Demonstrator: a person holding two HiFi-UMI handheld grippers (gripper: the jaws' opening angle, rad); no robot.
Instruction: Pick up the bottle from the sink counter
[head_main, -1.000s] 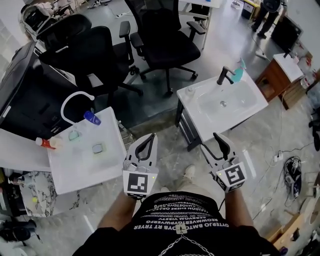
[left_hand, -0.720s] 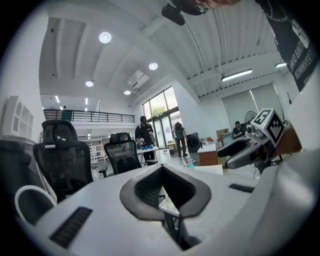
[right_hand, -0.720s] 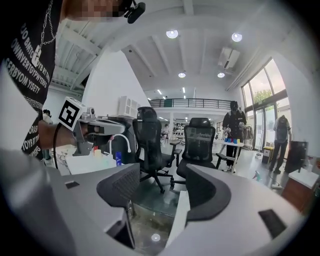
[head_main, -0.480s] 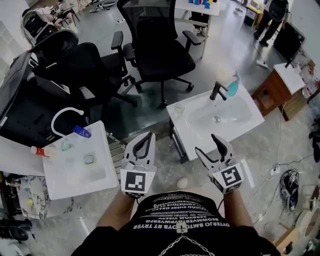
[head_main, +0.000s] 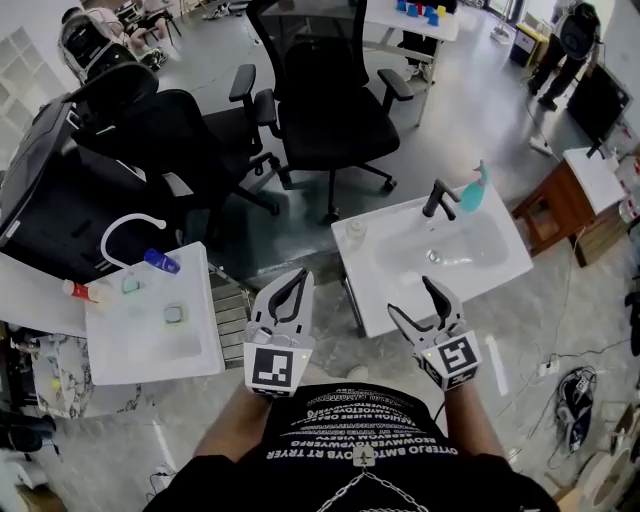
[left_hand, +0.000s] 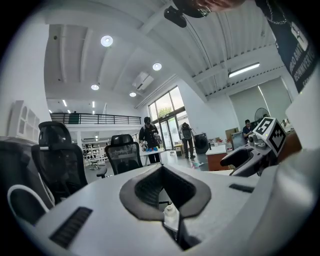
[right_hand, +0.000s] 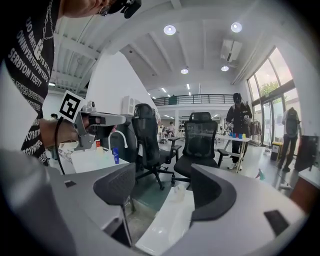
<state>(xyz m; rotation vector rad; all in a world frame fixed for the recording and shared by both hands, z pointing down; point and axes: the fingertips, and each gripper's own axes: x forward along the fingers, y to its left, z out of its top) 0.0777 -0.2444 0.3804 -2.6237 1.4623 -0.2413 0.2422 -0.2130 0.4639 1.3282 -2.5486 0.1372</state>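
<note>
I had the right hand-held gripper (head_main: 411, 297) opening, empty, near the sink surface (head_main: 368, 278); bottle (head_main: 355, 228) on its far corner; left hand-held gripper (head_main: 296, 276) closed.

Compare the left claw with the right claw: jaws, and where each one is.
Left claw: jaws closed, tips meeting. Right claw: jaws apart and opening, nothing between them. In the head view the left claw sits over the floor, while the right claw sits over the near edge of the white sink counter. Both are empty and point away from the person.
</note>
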